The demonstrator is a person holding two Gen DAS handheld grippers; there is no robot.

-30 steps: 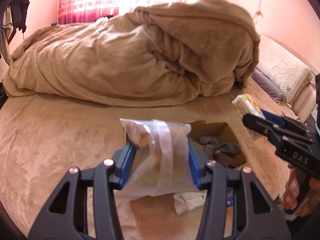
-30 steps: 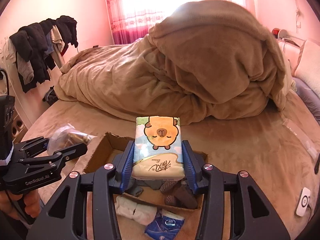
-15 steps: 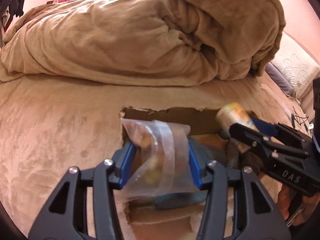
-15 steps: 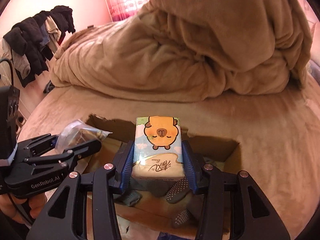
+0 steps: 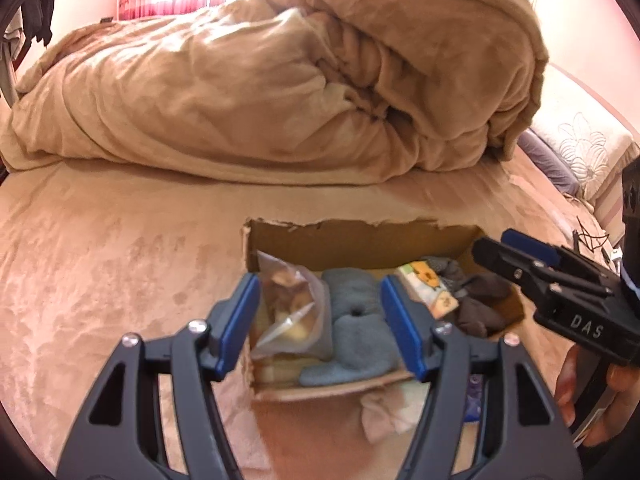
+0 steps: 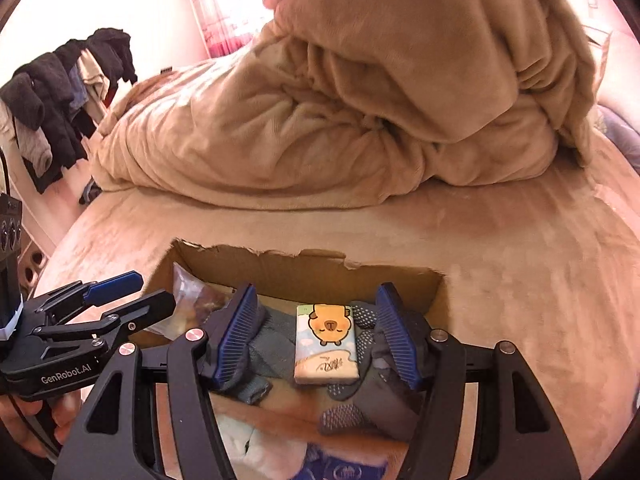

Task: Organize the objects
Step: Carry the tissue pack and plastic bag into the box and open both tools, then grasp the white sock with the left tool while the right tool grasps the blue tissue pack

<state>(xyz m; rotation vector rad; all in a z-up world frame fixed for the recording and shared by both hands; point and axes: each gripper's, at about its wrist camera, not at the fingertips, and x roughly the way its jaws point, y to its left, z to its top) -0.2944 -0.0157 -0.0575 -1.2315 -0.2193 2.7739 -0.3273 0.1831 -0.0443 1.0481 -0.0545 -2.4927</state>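
Where tissue pack (image 6: 325, 344) lies boxed, both jaws released; "GenRobot.AI", "DAS" legible.

Bed (image 5: 100, 248) surface is covered in a tan plush sheet. A bunched tan duvet (image 5: 280, 80) lies heaped across its far half. An open cardboard box (image 5: 360, 232) with a torn rim sits directly on the sheet, near side. A white cloth (image 5: 384, 412) lies on the sheet against the box's near wall. Pillows (image 5: 580, 152) rest at the right edge of the bed.
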